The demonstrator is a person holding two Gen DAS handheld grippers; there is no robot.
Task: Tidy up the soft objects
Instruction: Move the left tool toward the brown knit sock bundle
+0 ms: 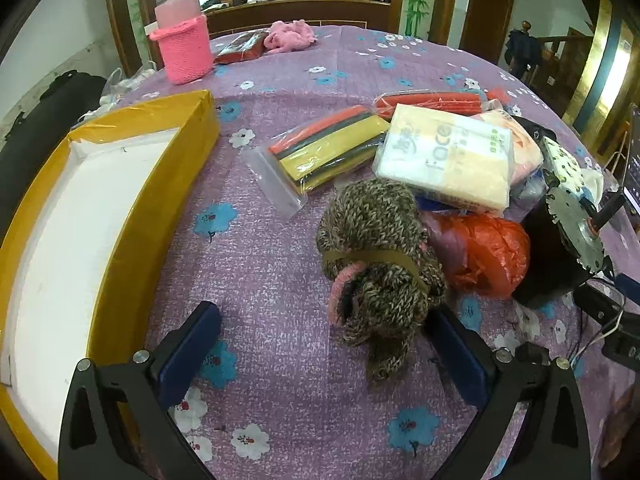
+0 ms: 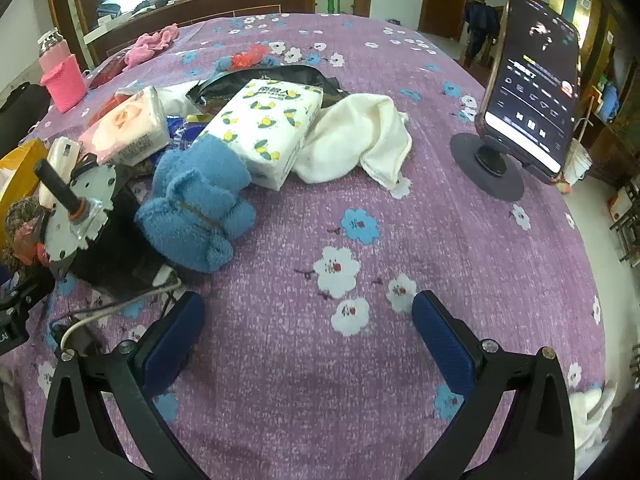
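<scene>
A brown knitted bundle (image 1: 380, 256) tied with a band lies on the purple flowered tablecloth (image 1: 260, 280), just ahead of my open left gripper (image 1: 324, 328) and touching its right finger. A yellow box with a white inside (image 1: 80, 216) stands at the left. A bag of coloured foam strips (image 1: 328, 148), a tissue pack (image 1: 448, 160) and an orange plastic bag (image 1: 492, 256) lie beyond. My right gripper (image 2: 308, 320) is open and empty over bare cloth. A blue towel bundle (image 2: 196, 208), a bee-print tissue pack (image 2: 264, 128) and a white cloth (image 2: 360, 140) lie ahead of it to the left.
A black motor with a metal plate and shaft (image 2: 76, 208) stands between the two piles. A phone on a stand (image 2: 528, 96) is at the right. A pink knitted cup holder with a jar (image 1: 184, 40) and a pink cloth (image 1: 292, 36) sit at the far edge.
</scene>
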